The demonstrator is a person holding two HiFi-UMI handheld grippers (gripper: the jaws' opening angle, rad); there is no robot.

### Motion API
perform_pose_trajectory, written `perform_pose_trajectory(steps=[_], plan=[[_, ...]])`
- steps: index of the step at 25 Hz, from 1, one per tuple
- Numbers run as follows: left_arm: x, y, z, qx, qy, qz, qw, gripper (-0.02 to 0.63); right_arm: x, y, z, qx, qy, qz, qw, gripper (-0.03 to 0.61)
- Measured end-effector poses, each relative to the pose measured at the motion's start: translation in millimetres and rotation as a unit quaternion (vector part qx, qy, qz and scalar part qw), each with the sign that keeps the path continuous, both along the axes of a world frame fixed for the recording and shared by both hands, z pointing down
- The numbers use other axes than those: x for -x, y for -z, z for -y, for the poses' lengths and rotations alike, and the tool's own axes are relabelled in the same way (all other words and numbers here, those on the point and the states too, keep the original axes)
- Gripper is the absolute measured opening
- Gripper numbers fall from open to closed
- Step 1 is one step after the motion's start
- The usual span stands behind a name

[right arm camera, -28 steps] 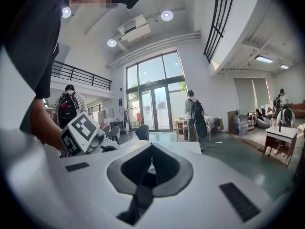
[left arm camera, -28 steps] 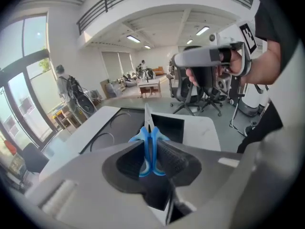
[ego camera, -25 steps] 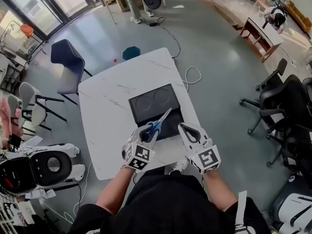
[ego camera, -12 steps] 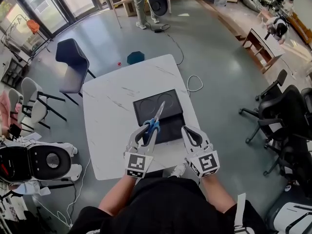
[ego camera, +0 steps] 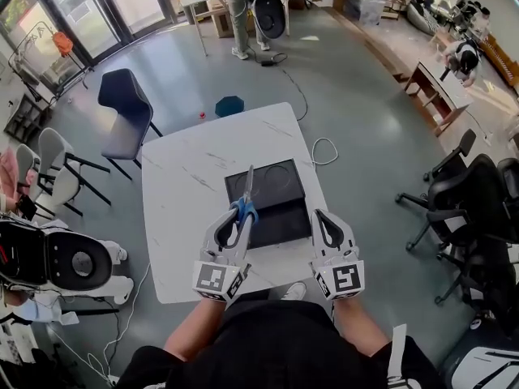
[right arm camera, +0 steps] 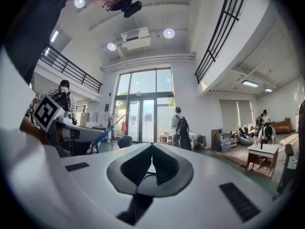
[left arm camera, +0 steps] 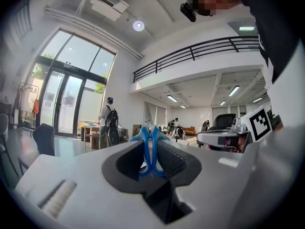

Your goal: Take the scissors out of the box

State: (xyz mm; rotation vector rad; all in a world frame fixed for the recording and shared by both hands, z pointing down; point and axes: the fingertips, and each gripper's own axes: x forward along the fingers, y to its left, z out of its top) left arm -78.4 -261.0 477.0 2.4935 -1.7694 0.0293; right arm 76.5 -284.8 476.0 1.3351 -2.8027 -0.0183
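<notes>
Head view showed the scissors (ego camera: pixel 247 186), tilted rightward a second earlier, lifted straighter above the box (ego camera: pixel 280 209) by the tabletop's (ego camera: pixel 182 209) near edge. Left gripper (ego camera: pixel 233 220) clamped their blue handles; right gripper (ego camera: pixel 319 215) was closed, empty.

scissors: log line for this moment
left gripper: shut on scissors | scissors: out of box, above it | right gripper: shut, empty | box: on table

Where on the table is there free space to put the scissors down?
Widest bare patch: the table left of the box, up to its left edge. A second strip lies beyond the box, at the far edge. The near edge is crowded by the left gripper, holding the scissors, and the right gripper.
</notes>
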Motion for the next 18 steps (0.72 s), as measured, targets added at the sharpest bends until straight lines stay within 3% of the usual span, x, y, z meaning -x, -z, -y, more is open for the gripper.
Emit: perform_pose_trajectory(steps=[18], plan=[[4,11,-15,-0.02,0.002,-0.001,0.9998,0.097,19,11,-10,-0.015,0.019,-0.013,1.0,0.008]])
